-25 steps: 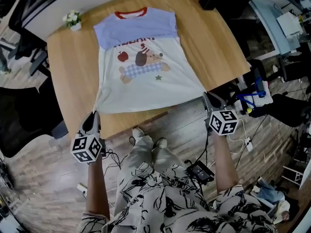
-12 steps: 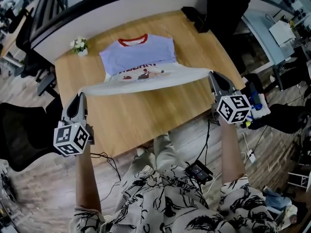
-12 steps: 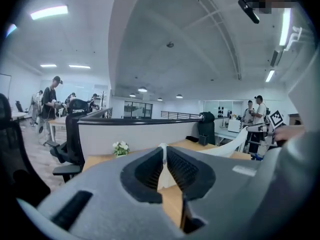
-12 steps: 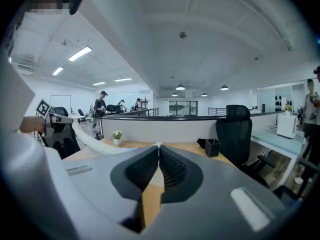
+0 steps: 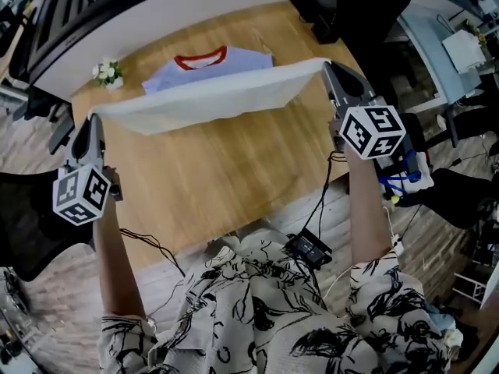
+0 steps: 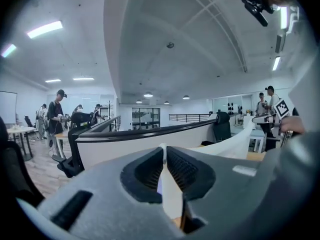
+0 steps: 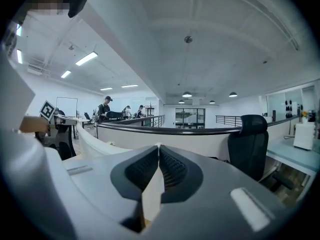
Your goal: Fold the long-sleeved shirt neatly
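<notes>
- The left gripper [image 5: 92, 120] is at about 9 o'clock in the head view, near the left edge of the wooden table [image 5: 226, 181]. Its marker cube [image 5: 80, 195] faces the camera.
- In the left gripper view, the left gripper [image 6: 164, 150] has its ribbed pads [image 6: 148, 168] pressed together on a thin fold of white cloth. This is one corner of the shirt [image 6: 173, 199], which runs off toward 3 o'clock as a pale band.
- The right gripper [image 5: 328, 65] is at about 2 o'clock in the head view.
- In the right gripper view, the right gripper [image 7: 158, 147] is likewise clamped on white fabric of the shirt [image 7: 152, 196], which hangs out below the pads.
- The shirt [image 5: 222, 93] has its lower edge lifted off the table and stretched between the two grippers, sagging a little in the middle.
- Beyond that band, at 12 o'clock, the red collar [image 5: 200, 58] and pale blue shoulders lie on the wood.
- A small pot of white flowers [image 5: 107, 72] stands at the table's 11 o'clock corner, near the shirt but apart from it.
- A black chair [image 5: 366, 6] stands past the table at 1 o'clock.
</notes>
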A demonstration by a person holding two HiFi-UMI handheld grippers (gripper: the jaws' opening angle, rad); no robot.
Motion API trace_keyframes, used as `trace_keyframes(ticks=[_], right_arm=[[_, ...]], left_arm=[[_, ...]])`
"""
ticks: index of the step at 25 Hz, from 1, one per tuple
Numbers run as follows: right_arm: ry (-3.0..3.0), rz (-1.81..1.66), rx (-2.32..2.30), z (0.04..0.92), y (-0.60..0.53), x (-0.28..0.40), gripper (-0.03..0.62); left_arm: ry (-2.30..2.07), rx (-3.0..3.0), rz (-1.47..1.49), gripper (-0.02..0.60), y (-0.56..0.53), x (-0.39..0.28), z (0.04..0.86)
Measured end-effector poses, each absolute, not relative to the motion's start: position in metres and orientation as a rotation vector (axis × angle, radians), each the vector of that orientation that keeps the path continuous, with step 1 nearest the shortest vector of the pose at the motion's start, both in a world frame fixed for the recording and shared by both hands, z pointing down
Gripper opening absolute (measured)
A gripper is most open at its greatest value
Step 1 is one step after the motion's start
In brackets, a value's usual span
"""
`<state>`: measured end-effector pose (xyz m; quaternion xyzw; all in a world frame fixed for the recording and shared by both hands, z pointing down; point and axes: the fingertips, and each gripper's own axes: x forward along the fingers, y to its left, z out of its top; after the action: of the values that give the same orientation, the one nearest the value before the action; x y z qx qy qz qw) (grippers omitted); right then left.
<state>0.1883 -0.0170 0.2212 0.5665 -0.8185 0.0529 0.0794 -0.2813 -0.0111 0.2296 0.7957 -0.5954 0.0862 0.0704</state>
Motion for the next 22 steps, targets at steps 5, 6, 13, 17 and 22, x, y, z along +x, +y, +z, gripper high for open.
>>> trace_keyframes(ticks=[5, 6, 13, 17, 22], right_arm=[[-2.474, 0.166, 1.649, 0.223, -0.069, 0.193, 0.018], [-2.479, 0.167, 1.645, 0.224, -0.078, 0.194, 0.018], [-2.507, 0.195, 1.588, 0.241, -0.135, 0.195, 0.018], [-2.507, 0.213, 1.548, 0.261, -0.165, 0.191, 0.018], [-2.449, 0.241, 1.544, 0.293, -0.197, 0.187, 0.018]], left_arm=[[-1.834, 2.359, 0.273, 0.029, -0.05, -0.274, 0.228], [-1.843, 2.352, 0.276, 0.029, -0.058, -0.274, 0.229], [-1.895, 2.302, 0.334, 0.029, -0.104, -0.274, 0.244], [-1.912, 2.27, 0.394, 0.029, -0.135, -0.281, 0.264], [-1.871, 2.262, 0.495, 0.029, -0.174, -0.283, 0.305]])
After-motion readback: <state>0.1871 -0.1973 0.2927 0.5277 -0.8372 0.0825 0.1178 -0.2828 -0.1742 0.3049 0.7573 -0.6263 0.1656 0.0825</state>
